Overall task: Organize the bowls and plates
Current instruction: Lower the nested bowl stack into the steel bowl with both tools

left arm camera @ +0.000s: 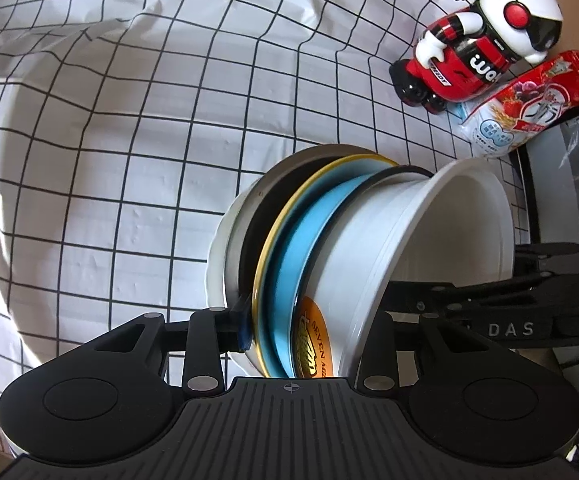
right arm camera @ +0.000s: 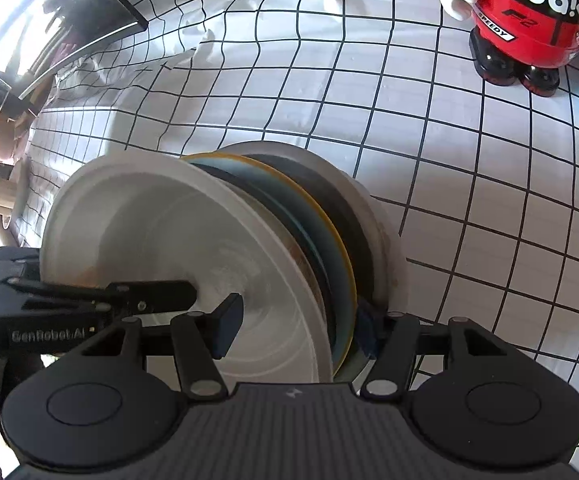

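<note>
A nested stack of dishes is held between both grippers above the checked cloth. Outermost is a white bowl [left arm camera: 441,240], then a blue plate with a yellow rim [left arm camera: 289,248], a black dish [left arm camera: 257,220] and a white plate [left arm camera: 217,256]. My left gripper [left arm camera: 305,332] is shut on the stack's edge; one finger is inside the white bowl. My right gripper [right arm camera: 297,324] is shut on the stack from the opposite side, one pad [right arm camera: 225,328] inside the white bowl [right arm camera: 177,248], the other behind the plates [right arm camera: 329,240].
A white cloth with a black grid [left arm camera: 109,140] covers the surface. A red-and-white toy figure [left arm camera: 477,40] and a snack packet [left arm camera: 529,104] stand at the far right. A dark monitor edge [right arm camera: 101,20] sits at the far left.
</note>
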The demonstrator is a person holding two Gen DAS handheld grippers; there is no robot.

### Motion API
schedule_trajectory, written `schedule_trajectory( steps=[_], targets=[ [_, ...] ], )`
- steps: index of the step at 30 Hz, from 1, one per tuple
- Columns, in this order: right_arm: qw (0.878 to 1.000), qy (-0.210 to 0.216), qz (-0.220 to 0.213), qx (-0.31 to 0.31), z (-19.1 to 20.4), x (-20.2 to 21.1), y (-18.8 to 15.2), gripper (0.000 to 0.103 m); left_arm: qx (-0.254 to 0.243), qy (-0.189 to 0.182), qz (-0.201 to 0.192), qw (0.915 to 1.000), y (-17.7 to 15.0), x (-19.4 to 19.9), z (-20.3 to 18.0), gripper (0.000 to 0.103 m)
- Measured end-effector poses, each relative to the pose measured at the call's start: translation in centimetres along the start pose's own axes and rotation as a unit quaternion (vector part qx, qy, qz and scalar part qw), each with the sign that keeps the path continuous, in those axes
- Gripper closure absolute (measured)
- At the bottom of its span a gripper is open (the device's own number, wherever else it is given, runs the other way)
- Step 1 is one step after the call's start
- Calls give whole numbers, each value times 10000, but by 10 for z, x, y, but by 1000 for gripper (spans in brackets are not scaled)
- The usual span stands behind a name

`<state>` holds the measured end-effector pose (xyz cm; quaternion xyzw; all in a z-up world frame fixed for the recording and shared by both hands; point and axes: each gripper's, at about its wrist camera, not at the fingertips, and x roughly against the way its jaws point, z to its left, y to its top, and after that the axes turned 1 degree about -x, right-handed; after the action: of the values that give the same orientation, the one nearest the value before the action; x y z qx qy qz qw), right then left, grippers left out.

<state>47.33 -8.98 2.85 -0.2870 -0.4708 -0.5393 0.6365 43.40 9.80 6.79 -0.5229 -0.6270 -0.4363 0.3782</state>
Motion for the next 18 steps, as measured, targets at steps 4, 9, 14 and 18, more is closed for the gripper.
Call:
schedule_trajectory(
  steps=[4,9,14,18],
  targets=[
    [10000,53,-6,-33,-3,2,1,46,45,-78,59,9999,1,0,3,64],
    [10000,-37,-7,10,0,1,2,46,44,-40,105,9999,2,0,4,69],
    [10000,-23,-60,-10,0,2,2,46,-543,495,-59,9973,1,1,-18,68],
    [9997,-131,-154,145,4,5,-2,46,-454,471,-91,9978,2,4,-16,68]
  ],
)
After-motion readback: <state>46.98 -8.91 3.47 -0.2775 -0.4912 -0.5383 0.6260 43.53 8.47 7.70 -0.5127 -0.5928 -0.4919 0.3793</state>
